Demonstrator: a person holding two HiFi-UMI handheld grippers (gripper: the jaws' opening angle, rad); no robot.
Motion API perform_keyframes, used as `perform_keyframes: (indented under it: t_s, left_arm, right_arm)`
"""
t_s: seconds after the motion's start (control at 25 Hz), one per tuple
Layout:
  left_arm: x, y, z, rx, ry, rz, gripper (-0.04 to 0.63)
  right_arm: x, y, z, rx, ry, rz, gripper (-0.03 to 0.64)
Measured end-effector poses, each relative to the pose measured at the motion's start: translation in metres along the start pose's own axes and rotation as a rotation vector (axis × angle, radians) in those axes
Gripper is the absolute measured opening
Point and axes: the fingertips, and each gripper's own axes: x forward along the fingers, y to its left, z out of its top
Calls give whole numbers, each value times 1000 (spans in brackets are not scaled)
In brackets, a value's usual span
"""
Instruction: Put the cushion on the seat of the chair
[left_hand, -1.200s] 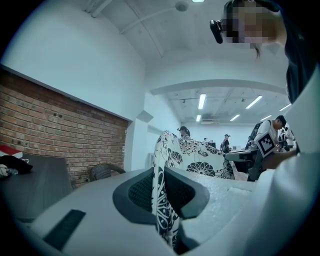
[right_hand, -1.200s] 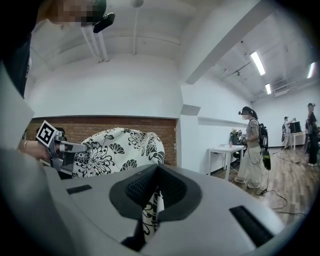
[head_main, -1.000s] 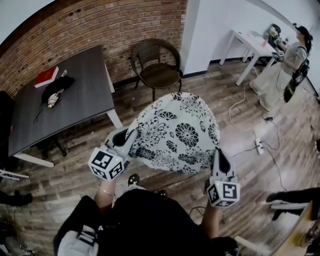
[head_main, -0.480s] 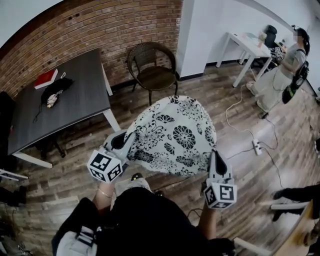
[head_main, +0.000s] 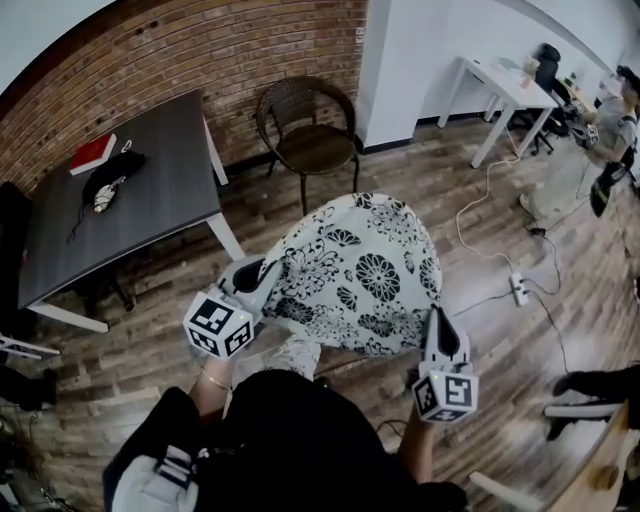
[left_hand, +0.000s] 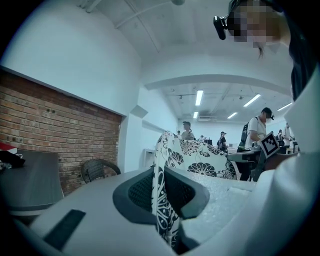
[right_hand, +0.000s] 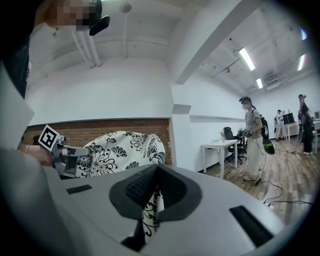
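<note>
Head view, floral cushion (head_main: 365, 270), rounded wicker chair (head_main: 310, 140)

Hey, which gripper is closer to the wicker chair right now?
Left. The left gripper grips the cushion on the side toward the chair; the right gripper grips its opposite side, farther back and to the right.

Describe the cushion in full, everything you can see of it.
The cushion is soft fabric, white with a black flower print, and rounded at its far edge. It is held up in the air above the wooden floor. The left hand-held gripper is shut on its near left edge and the right hand-held gripper on its near right corner, each pinching fabric. Nothing else touches it. It is not yet on the wicker chair beyond.
</note>
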Motion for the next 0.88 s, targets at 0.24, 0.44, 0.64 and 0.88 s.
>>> perform_keyframes:
  t_s: [0.24, 0.44, 0.64, 0.88]
  left_arm:
    - [33, -8, 2, 1, -25, -41, 26]
    - [75, -15, 4, -13, -23, -50, 28]
    - [101, -2, 5, -27, -9, -53, 27]
    - [141, 8, 2, -24, 7, -65, 27]
  right_arm:
    - [6, -21, 1, -5, -18, -26, 2]
    - [25, -52, 10, -10, -24, -25, 2]
    - [48, -66, 11, -10, -11, -31, 2]
    - [76, -89, 11, -14, 10, -44, 2]
